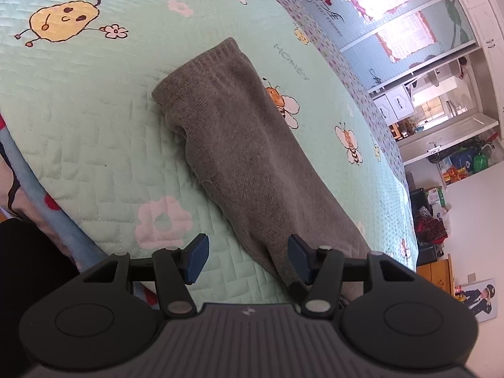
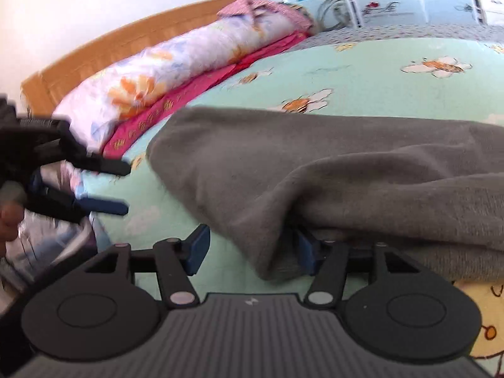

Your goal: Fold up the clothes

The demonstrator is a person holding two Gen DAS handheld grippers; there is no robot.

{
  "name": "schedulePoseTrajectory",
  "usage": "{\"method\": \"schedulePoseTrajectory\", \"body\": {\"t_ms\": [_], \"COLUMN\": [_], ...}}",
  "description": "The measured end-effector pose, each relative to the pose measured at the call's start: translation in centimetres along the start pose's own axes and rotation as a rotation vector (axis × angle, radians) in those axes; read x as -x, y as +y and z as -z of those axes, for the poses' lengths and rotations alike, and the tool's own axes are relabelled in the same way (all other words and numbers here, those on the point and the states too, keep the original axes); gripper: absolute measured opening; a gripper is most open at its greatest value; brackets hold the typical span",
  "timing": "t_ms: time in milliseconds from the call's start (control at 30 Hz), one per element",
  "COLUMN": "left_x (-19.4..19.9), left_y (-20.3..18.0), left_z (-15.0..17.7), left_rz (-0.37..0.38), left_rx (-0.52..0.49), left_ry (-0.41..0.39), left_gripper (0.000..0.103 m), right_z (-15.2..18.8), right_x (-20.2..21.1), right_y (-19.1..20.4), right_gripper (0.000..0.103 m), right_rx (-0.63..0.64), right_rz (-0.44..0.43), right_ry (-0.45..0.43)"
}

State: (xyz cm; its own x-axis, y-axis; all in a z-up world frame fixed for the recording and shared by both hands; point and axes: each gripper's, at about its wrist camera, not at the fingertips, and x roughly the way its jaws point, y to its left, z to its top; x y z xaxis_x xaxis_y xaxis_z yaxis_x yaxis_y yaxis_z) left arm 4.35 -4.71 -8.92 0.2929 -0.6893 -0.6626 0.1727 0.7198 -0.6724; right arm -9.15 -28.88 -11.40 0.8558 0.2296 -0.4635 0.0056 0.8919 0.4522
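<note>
Grey knit garment (image 1: 239, 145) on bed (image 1: 94, 126) — doubled over.
Both hand-held grippers – left (image 1: 249, 260), right (image 2: 252, 252) – spread wide, gripping nothing; risk: loose fold slips if snagged.

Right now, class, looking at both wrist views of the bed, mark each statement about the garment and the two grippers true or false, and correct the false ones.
1. The grey knitted garment lies on a mint quilt printed with bees. True.
2. The left gripper is clamped shut on the garment. False: its fingers stand apart, with the cloth's near corner against one of them.
3. The right gripper is open. True.
4. The garment is bright red. False: it is grey.
5. A floral pillow lies along the wooden headboard. True.
</note>
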Motion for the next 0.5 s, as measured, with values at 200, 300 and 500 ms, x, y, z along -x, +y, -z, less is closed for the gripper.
{"method": "schedulePoseTrajectory", "body": {"t_ms": [200, 300, 500], "left_x": [0.2, 0.3, 0.8], "left_y": [0.1, 0.2, -0.1], "left_z": [0.1, 0.1, -0.4], "left_rz": [-0.005, -0.009, 0.005], "left_rx": [0.000, 0.003, -0.005], "left_ry": [0.008, 0.008, -0.012], "left_gripper": [0.058, 0.058, 0.058], "right_z": [-0.8, -0.5, -1.8], "right_x": [-2.7, -2.8, 0.0], "right_y": [-0.2, -0.5, 0.3], "right_gripper": [0.065, 0.045, 0.013], "right_rx": [-0.008, -0.056, -0.011], "right_rz": [0.060, 0.003, -0.065], "right_ry": [0.019, 0.020, -0.033]}}
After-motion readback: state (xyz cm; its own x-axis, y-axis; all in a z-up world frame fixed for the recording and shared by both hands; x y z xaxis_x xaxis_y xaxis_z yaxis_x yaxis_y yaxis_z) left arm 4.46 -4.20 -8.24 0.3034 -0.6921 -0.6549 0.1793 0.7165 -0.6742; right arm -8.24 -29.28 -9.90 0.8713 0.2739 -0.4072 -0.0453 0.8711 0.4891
